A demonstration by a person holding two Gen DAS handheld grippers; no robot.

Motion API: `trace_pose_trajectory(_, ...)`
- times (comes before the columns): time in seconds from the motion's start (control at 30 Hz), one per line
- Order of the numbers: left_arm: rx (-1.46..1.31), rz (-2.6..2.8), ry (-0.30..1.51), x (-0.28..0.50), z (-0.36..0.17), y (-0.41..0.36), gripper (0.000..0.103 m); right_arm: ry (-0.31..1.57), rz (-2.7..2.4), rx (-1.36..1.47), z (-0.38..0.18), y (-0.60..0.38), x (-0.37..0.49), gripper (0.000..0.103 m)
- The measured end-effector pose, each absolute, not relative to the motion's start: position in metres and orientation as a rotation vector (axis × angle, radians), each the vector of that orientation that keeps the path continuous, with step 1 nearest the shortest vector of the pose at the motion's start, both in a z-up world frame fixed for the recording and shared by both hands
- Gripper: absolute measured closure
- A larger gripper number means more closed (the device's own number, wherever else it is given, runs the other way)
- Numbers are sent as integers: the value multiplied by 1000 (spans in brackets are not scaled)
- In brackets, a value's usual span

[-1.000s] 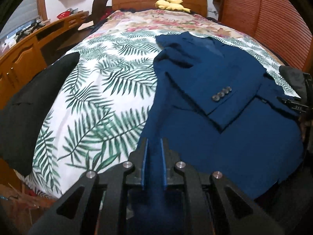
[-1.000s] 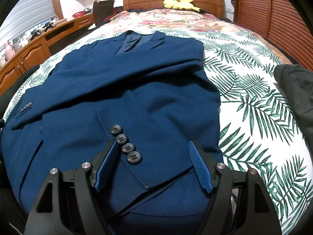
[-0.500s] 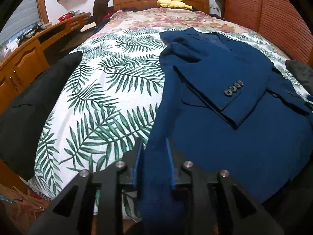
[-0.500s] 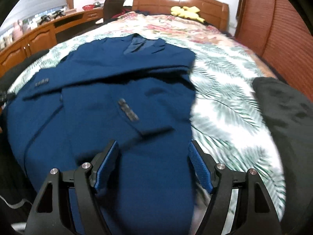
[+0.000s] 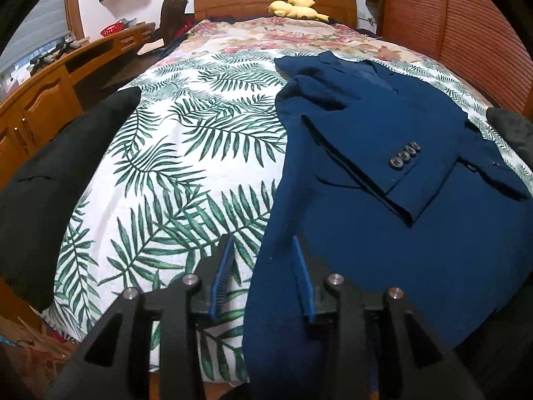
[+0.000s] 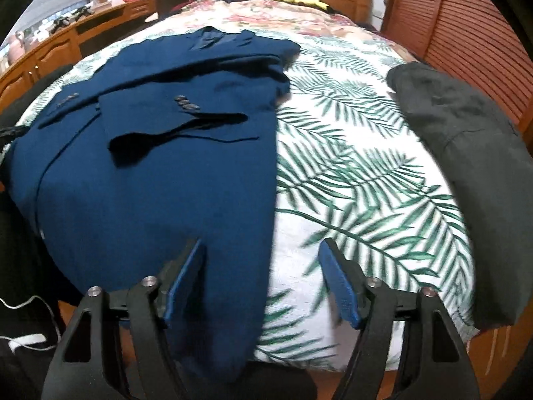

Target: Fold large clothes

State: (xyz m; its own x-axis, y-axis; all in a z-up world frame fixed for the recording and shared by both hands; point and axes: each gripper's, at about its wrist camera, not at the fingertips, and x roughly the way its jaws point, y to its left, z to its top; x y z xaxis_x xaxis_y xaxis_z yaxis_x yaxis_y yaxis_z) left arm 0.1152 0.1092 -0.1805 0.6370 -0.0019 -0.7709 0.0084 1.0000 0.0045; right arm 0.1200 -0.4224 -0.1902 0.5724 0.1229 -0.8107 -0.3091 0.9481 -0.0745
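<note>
A dark blue suit jacket (image 5: 366,240) lies flat on the palm-leaf bedspread (image 5: 183,166), with both sleeves folded across its front and the cuff buttons (image 5: 404,156) showing. My left gripper (image 5: 262,243) sits at the jacket's lower left hem. Its jaws are opening, the cloth edge lies loose between them and the left pad is off it. In the right wrist view the jacket (image 6: 150,200) fills the left half. My right gripper (image 6: 261,246) straddles its lower right hem edge. The jaws are closing but the pads stand wide of the cloth.
A black garment (image 5: 50,183) lies along the bed's left edge and a dark grey one (image 6: 466,166) along the right. A yellow plush toy (image 5: 296,8) rests at the headboard. A wooden desk (image 5: 40,100) runs along the left and a louvred wardrobe (image 6: 466,33) stands on the right.
My left gripper, shut on the jacket hem before, has spread its jaws and let the cloth go. My right gripper has slid right from the buttoned cuff to the hem's right edge.
</note>
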Motion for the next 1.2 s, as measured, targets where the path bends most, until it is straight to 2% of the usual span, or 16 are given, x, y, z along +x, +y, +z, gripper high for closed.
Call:
trace_pose_trajectory(0.07,-5,-20,885,111,-179,110,69,929,293,-214,-190,-414,119,53)
trace_pose_trajectory(0.13,-20,-47,886,103,-177,111,69,925,325,-227,-187,-403,118,59)
trace_pose_trajectory(0.7,-24,-130,874,61,-179,114,63,939,352,-208,-193,-401,111,61)
trace_pose_trajectory(0.73,-23,-130,873,60,-179,113,63,937,355,-201,-193,-402,111,65)
trace_pose_trajectory(0.83,-22,-129,872,58,-180,113,63,911,372,-157,-186,-403,109,92)
trace_pose_trajectory(1.0,-41,-117,861,53,-184,113,64,889,424,-156,-181,-391,108,92)
trace_pose_trajectory(1.03,-47,-118,857,52,-184,112,66,900,417,-172,-184,-389,109,92)
trace_pose_trajectory(1.17,-87,-135,840,47,-182,111,100,922,422,-141,-190,-391,114,92)
trace_pose_trajectory(1.2,-115,-155,835,47,-178,111,101,918,425,-124,-188,-393,114,92)
